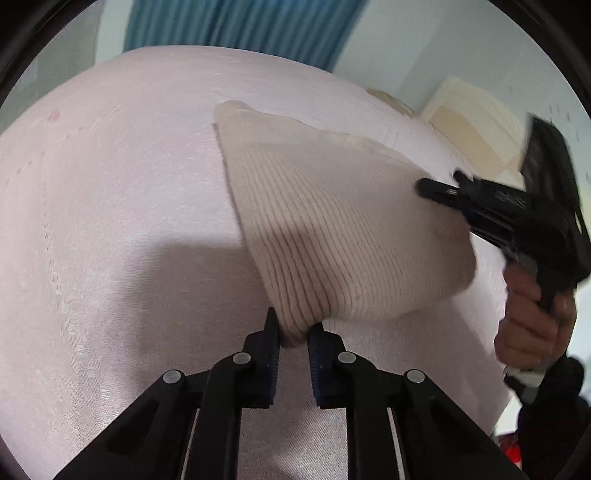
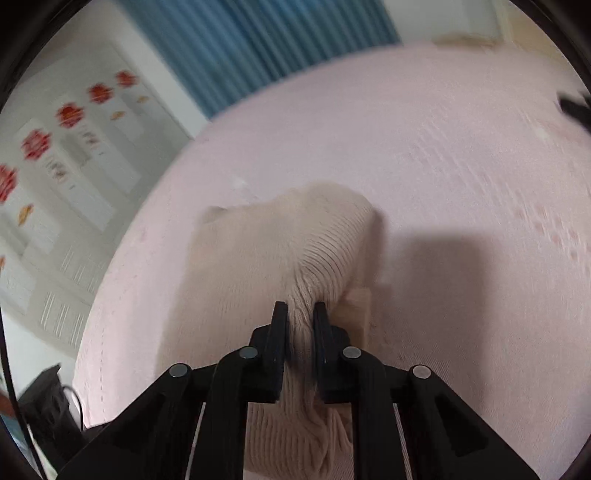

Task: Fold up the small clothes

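Observation:
A cream ribbed knit garment [image 1: 332, 229] lies partly lifted over a pale pink sheet [image 1: 110, 221]. My left gripper [image 1: 294, 332] is shut on the garment's near corner, the fabric bunched between its pads. In the same view my right gripper [image 1: 424, 188] reaches in from the right, held by a hand [image 1: 532, 325], its fingers against the garment's far right edge. In the right wrist view my right gripper [image 2: 300, 317] is shut on a gathered fold of the garment [image 2: 295, 236], which rises off the sheet [image 2: 461, 184] and drapes down under the jaws.
A blue curtain [image 1: 240, 26] hangs behind the bed. Cream folded cloth or pillows [image 1: 469, 125] sit at the far right edge of the sheet. A white wall with red flower decals [image 2: 70, 114] and dark gear with cables [image 2: 44, 398] stand to the left.

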Demonstrator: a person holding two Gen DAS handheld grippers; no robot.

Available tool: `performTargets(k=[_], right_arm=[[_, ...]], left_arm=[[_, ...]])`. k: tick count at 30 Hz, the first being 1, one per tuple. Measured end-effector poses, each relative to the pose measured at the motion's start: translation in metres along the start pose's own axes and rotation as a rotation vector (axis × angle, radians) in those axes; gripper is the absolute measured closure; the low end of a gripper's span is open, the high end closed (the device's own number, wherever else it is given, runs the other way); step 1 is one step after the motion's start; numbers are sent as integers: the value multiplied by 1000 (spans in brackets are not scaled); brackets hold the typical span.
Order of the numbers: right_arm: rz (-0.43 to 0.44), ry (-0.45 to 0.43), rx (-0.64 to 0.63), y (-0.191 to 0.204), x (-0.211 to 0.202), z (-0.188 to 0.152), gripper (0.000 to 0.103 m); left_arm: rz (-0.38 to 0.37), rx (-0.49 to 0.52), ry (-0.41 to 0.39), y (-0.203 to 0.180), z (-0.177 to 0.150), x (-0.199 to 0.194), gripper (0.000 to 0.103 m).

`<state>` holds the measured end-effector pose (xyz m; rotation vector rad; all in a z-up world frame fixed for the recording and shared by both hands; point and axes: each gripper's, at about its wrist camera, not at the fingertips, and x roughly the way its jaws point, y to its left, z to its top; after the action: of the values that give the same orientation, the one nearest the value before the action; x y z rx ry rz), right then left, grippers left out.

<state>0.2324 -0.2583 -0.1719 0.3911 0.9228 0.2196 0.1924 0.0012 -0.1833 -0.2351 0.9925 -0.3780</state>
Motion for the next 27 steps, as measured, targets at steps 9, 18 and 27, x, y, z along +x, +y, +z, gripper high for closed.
performTargets(k=[9, 18, 27], right_arm=[[-59, 16, -5, -19, 15, -26, 84], [-12, 67, 131, -20, 36, -20, 78], [96, 98, 147, -41, 46, -17, 71]], left_arm=[[4, 28, 36, 11, -6, 1, 85], [59, -20, 28, 40, -13, -21, 73], [0, -96, -66, 47, 41, -26, 62]])
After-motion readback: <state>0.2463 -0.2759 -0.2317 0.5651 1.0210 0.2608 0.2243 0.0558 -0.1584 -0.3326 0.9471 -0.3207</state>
